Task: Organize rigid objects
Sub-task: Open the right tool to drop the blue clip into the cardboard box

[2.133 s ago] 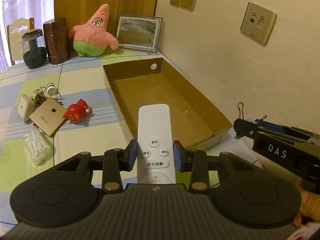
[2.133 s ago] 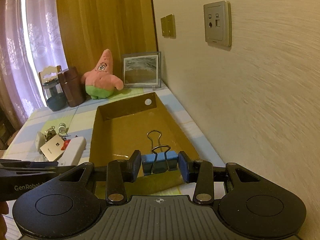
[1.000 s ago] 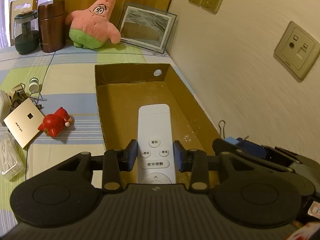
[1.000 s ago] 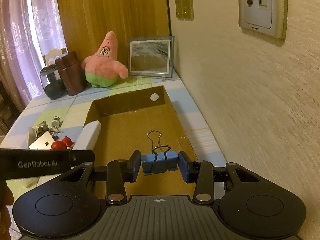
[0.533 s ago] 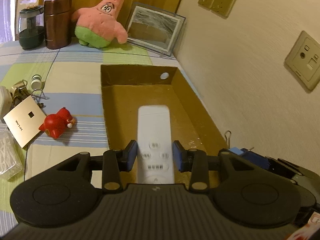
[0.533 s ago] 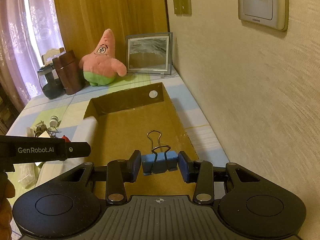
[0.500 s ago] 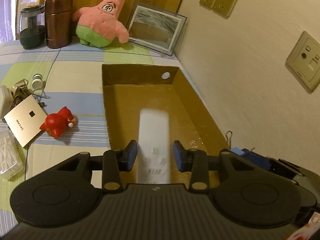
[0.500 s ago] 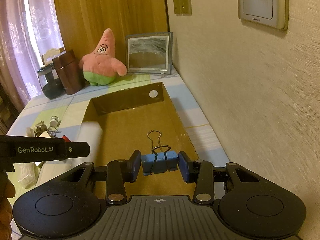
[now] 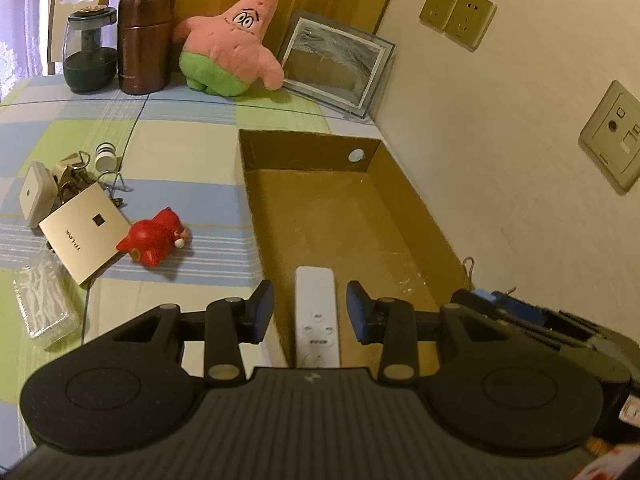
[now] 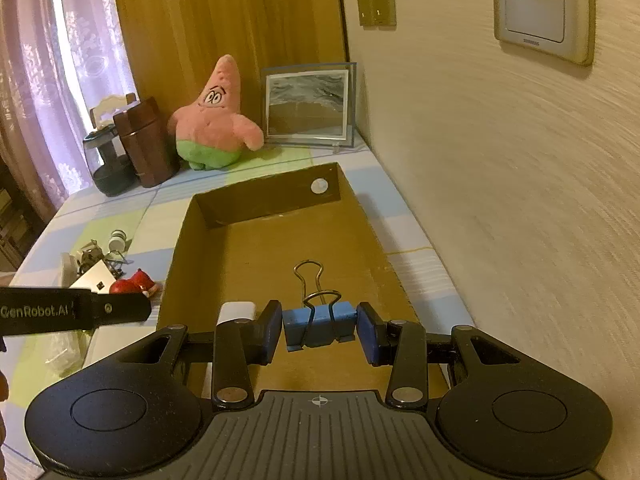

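A white remote control (image 9: 317,316) lies flat on the floor of the open cardboard box (image 9: 412,216) near its front end. My left gripper (image 9: 310,312) is open above it, fingers apart on either side without touching it. My right gripper (image 10: 320,330) is shut on a blue binder clip (image 10: 319,325) and holds it over the front of the box (image 10: 360,216). The remote's end (image 10: 238,312) shows beside the right gripper's left finger. The clip also shows at the right edge of the left wrist view (image 9: 482,294).
On the checked cloth left of the box lie a red toy (image 9: 154,236), a gold TP-Link plate (image 9: 82,232), a white adapter (image 9: 34,192), metal clips (image 9: 76,176) and a clear plastic packet (image 9: 42,300). A Patrick plush (image 9: 230,48), picture frame (image 9: 334,62), brown canister (image 9: 144,42) and glass jar (image 9: 88,52) stand at the back. The wall runs along the right.
My left gripper opened and the remote dropped from its fingers onto the box floor. The right gripper kept its hold on the binder clip and stayed over the box.
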Demonstrator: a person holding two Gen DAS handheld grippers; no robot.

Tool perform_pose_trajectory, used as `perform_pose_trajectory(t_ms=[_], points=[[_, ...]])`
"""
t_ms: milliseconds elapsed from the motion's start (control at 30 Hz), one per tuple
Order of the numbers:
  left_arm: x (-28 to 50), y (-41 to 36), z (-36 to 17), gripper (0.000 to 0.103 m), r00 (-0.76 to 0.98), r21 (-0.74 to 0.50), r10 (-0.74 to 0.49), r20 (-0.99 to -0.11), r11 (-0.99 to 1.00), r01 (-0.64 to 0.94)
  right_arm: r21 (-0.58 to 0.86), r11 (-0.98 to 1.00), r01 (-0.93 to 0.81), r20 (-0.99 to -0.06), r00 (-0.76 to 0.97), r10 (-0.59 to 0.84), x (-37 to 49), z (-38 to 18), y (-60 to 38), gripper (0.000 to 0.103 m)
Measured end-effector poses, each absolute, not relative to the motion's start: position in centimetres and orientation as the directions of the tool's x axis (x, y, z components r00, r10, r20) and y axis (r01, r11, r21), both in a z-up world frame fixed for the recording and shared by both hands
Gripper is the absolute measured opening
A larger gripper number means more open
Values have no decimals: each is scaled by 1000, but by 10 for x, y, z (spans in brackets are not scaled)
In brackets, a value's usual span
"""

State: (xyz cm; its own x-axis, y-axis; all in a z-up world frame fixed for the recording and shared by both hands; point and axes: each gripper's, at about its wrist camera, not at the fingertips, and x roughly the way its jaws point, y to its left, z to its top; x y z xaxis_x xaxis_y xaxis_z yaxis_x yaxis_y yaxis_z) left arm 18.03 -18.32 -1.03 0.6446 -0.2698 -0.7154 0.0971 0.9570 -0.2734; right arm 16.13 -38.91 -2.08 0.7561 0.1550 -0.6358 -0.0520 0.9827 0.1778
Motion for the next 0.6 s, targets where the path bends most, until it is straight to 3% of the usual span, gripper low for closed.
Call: perform_pose_trajectory(t_ms=[300, 367, 433, 600], points=[[174, -176, -14, 34, 639, -264, -260, -725, 960, 91, 256, 965, -61, -615, 760, 212, 164, -24, -394, 38], [173, -174, -14, 34, 640, -259, -256, -724, 961, 92, 266, 963, -43, -607, 768, 202, 162, -23, -395, 45], [171, -170, -14, 37, 642, -258, -252, -724, 962, 87, 269, 963, -26, -595, 782, 187, 160, -20, -397, 65], [166, -161, -12, 38, 645, -257, -249, -723, 963, 84, 274, 962, -7, -580, 797, 171, 152, -10, -398, 68]])
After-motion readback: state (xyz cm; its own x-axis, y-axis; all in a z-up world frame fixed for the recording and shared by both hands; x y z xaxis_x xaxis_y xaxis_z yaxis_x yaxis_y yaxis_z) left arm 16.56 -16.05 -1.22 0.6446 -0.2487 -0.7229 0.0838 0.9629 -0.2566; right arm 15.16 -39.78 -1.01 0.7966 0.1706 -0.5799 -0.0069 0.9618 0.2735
